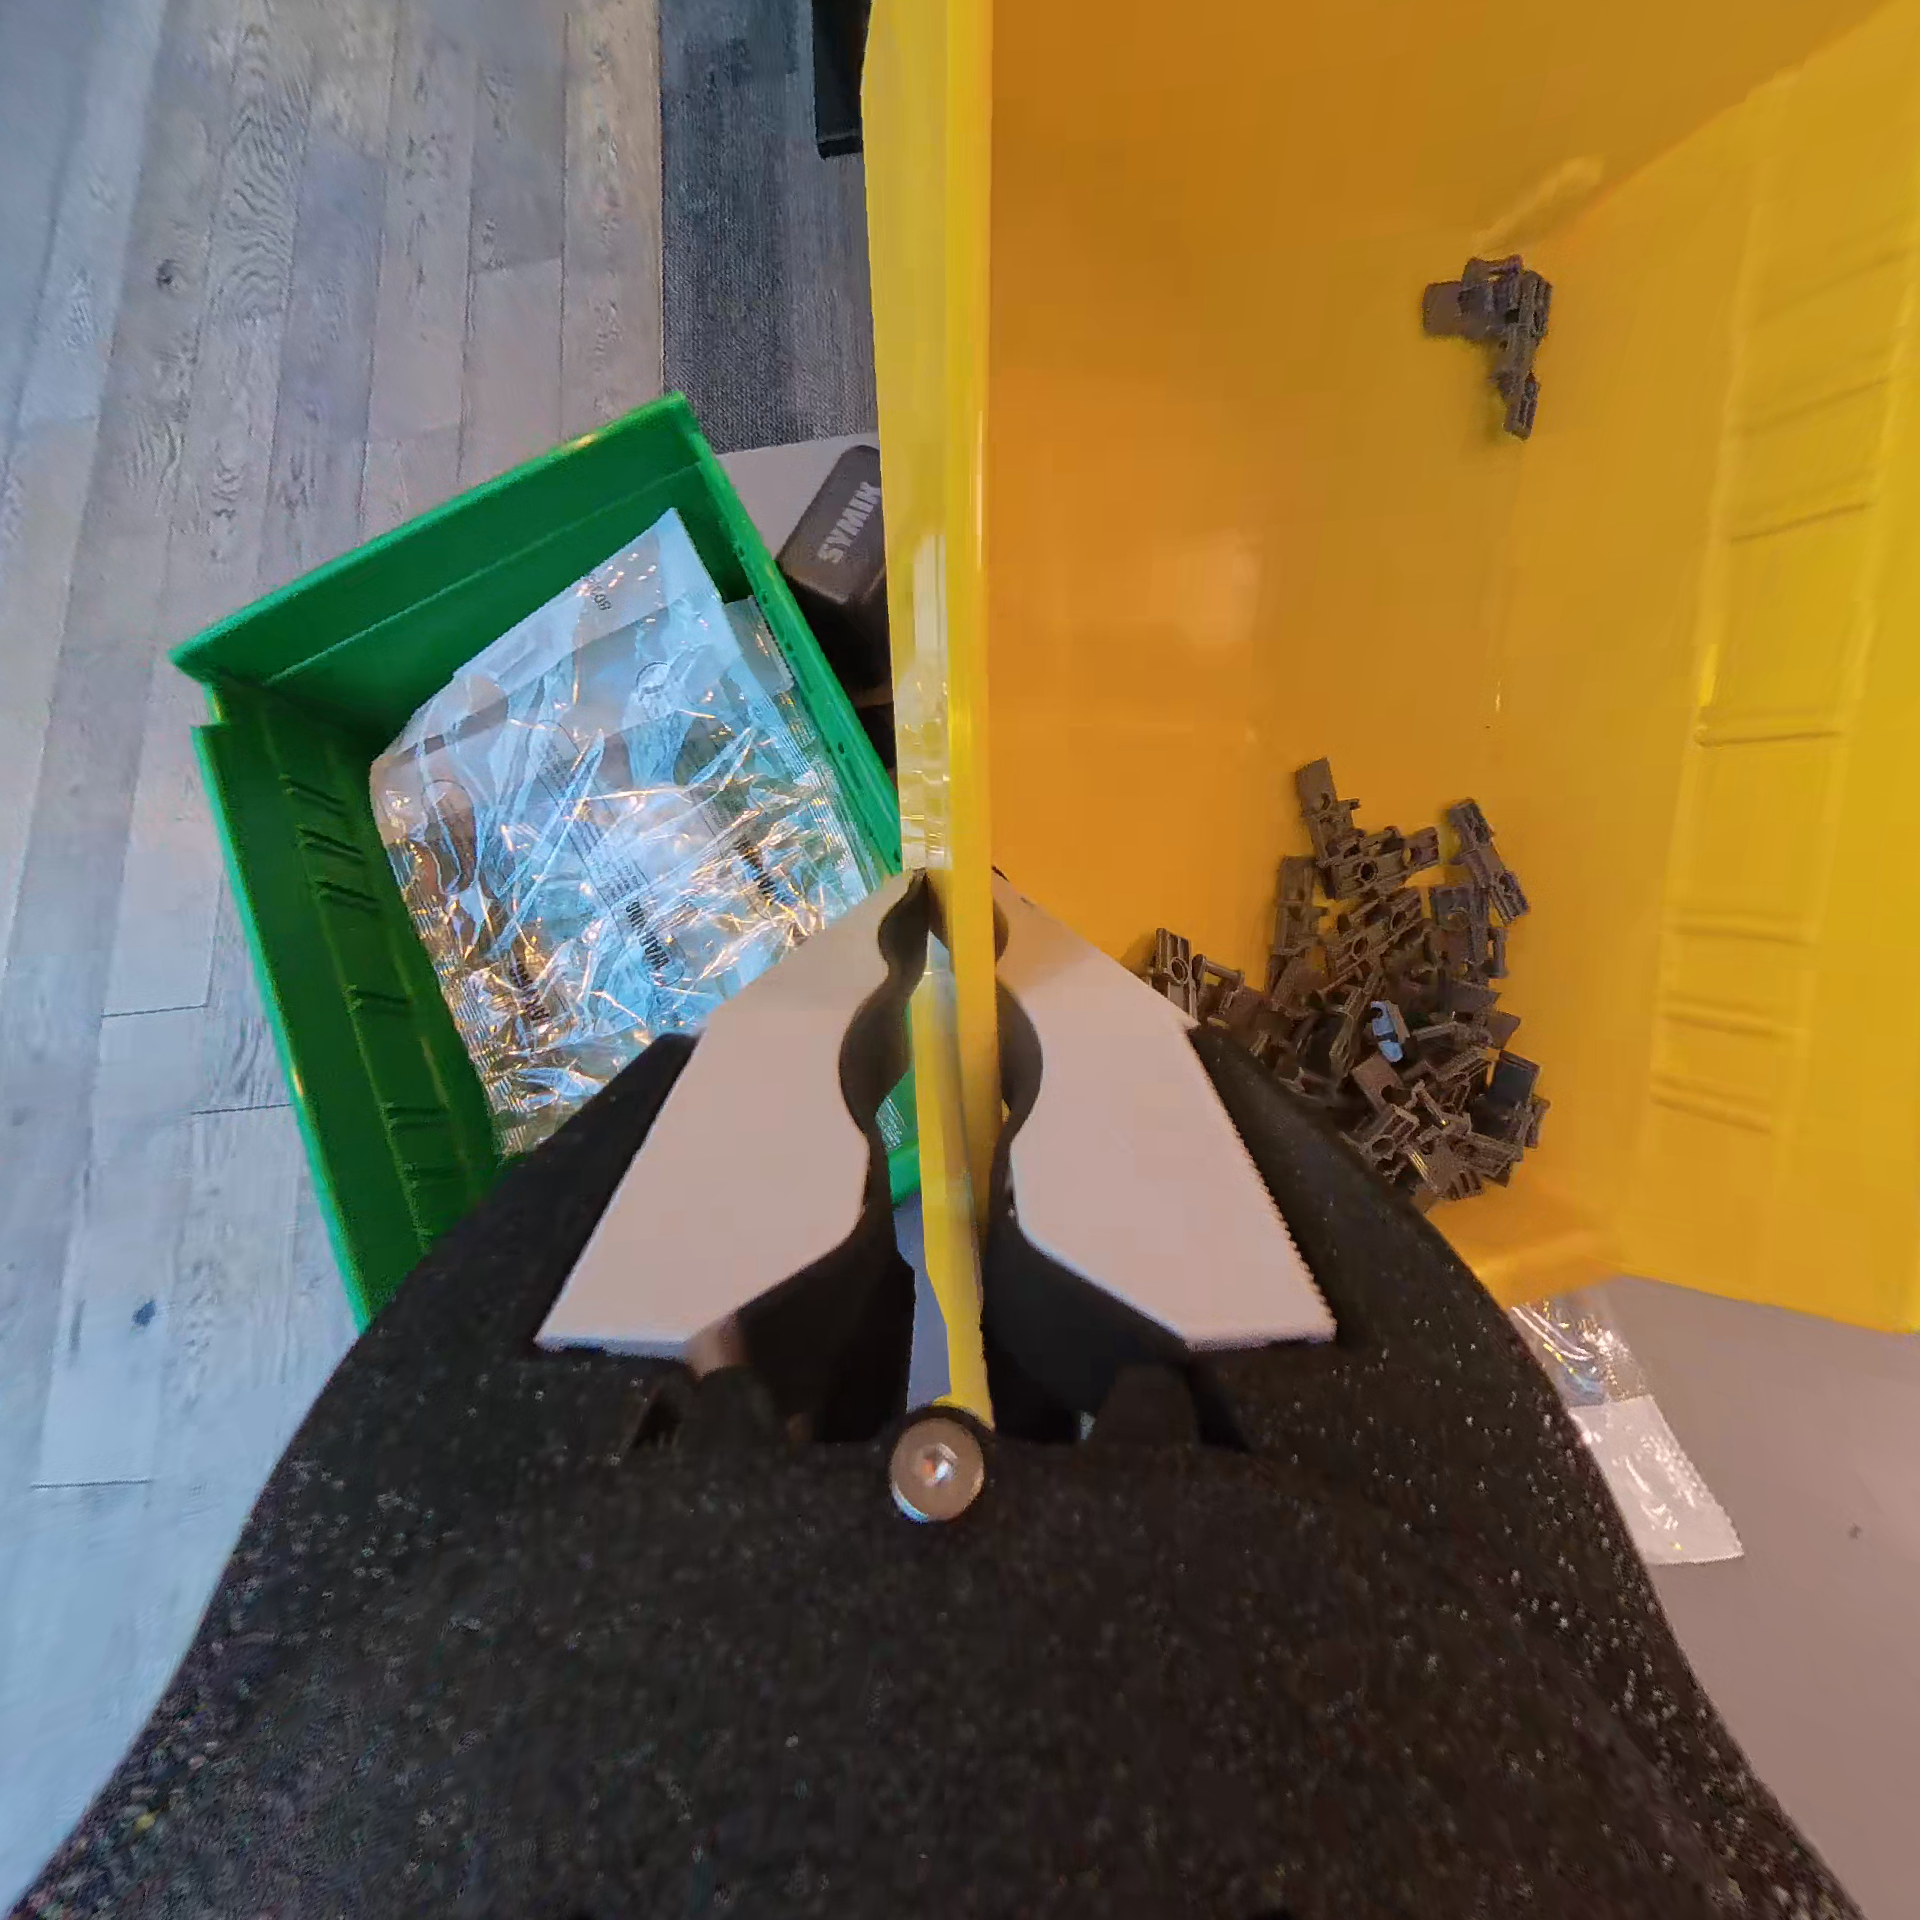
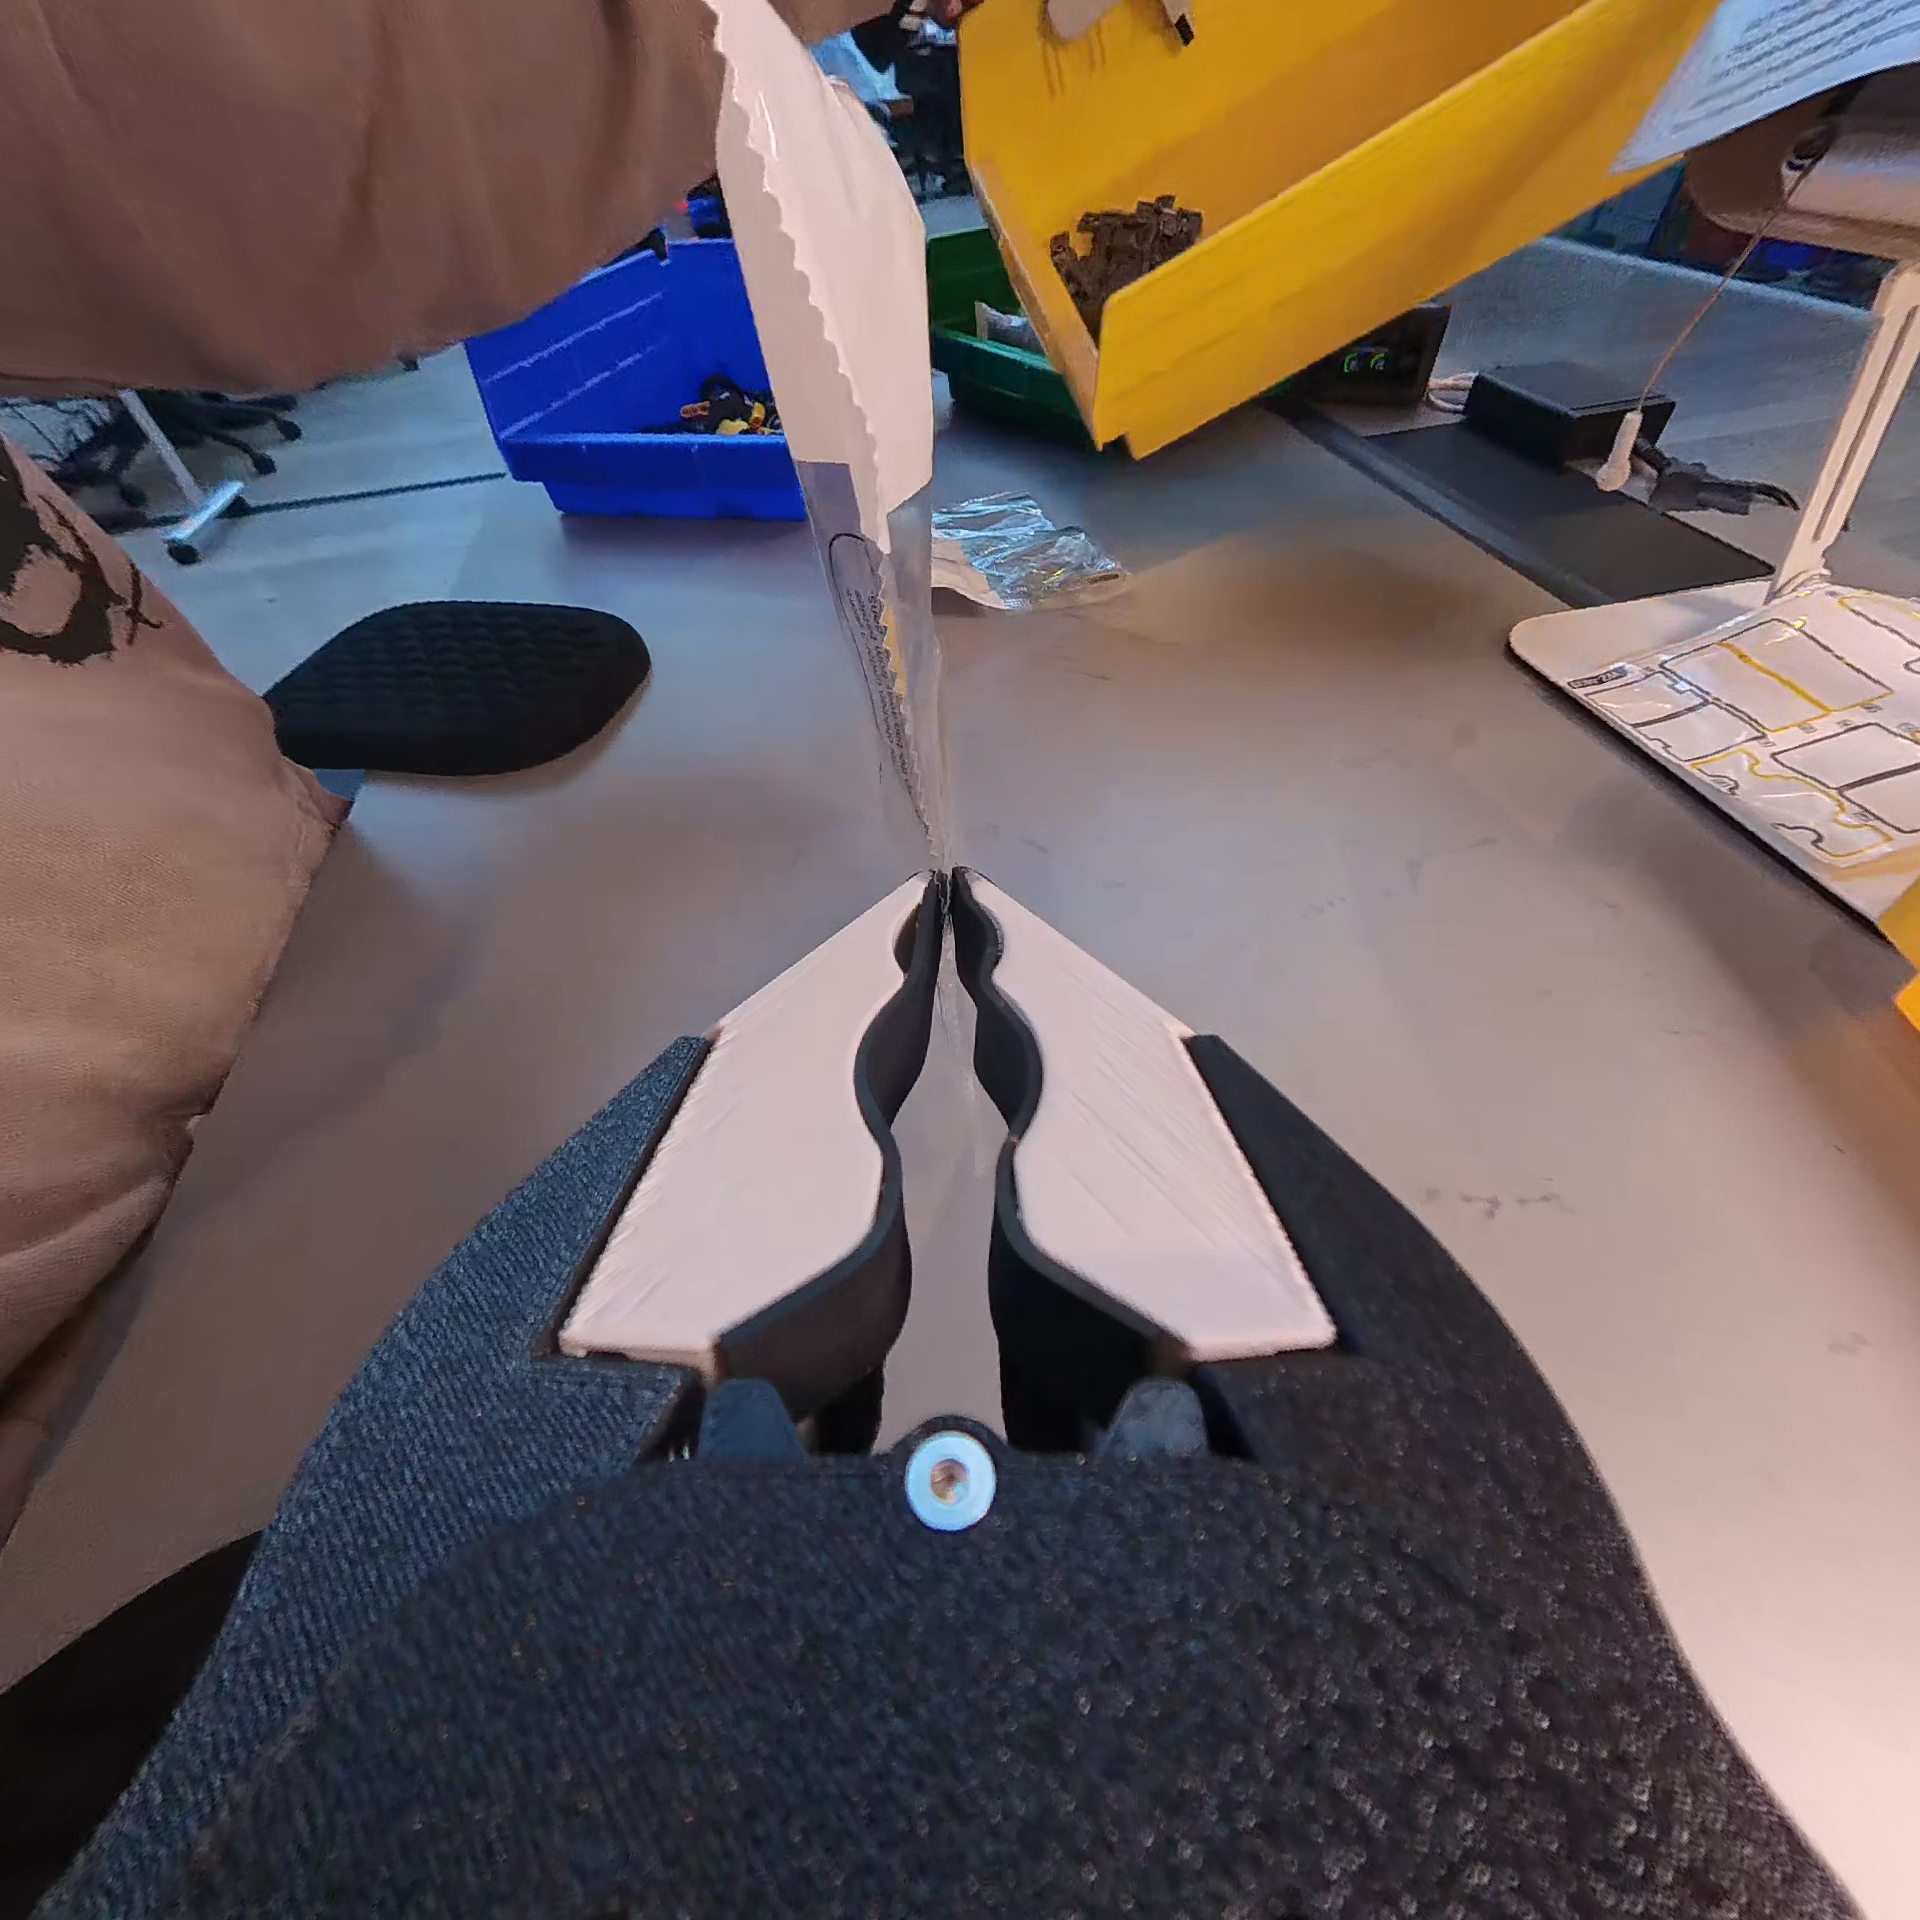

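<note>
Yellow plastic filled most of what we saw: the left gripper [image 1: 951, 883] was closed on the thin side wall of a big yellow plastic bin [image 1: 1299, 520], one finger outside the wall and one inside. This bin was lifted and tilted above the grey table [image 2: 1247, 831]. Inside the yellow bin a heap of small dark grey plastic clips [image 1: 1382, 1018] lay in the low corner, and a few more clips [image 1: 1496, 332] stayed apart, higher on the bin floor. Just beside the yellow bin, on its outer side, stood a green plastic bin [image 1: 312, 883] full of clear crinkled plastic bags [image 1: 623, 831].

The right gripper [image 2: 945, 875] was closed on the edge of a clear plastic bag with a white zigzag-cut top [image 2: 831, 312], which hung upright below the yellow bin's level. Near the yellow bin, a blue plastic bin [image 2: 623, 364] with small coloured parts stood on the table, and a crumpled clear bag [image 2: 1018, 561] lay in front of it. A black oval pad [image 2: 457, 686] rested further from the yellow bin, next to a person's brown sleeve [image 2: 343, 177].
</note>
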The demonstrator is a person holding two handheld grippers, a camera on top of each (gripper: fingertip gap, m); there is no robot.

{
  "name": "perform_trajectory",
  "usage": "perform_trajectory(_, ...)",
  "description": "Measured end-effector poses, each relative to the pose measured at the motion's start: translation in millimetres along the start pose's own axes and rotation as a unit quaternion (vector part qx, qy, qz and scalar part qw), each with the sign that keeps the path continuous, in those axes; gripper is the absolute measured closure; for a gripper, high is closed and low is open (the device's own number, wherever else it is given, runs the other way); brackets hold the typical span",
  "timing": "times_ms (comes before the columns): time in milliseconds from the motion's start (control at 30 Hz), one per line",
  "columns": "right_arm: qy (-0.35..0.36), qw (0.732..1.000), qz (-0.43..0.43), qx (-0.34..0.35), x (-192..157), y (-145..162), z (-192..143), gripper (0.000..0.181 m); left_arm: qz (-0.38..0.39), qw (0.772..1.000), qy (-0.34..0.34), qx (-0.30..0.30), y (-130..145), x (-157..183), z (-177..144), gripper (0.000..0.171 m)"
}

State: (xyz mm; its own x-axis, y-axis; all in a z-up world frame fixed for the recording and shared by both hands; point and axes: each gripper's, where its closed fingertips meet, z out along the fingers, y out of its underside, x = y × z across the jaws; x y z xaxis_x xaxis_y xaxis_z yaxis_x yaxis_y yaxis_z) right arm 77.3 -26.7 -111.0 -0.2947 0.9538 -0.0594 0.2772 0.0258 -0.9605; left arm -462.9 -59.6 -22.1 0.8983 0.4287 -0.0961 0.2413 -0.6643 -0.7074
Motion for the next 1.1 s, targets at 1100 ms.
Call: perform_trajectory(1100,0.002,0.999,0.024,-0.025,4,19,-5,0.181,0.129,0.979,0.084,0.135,25,205,-11,0.170)
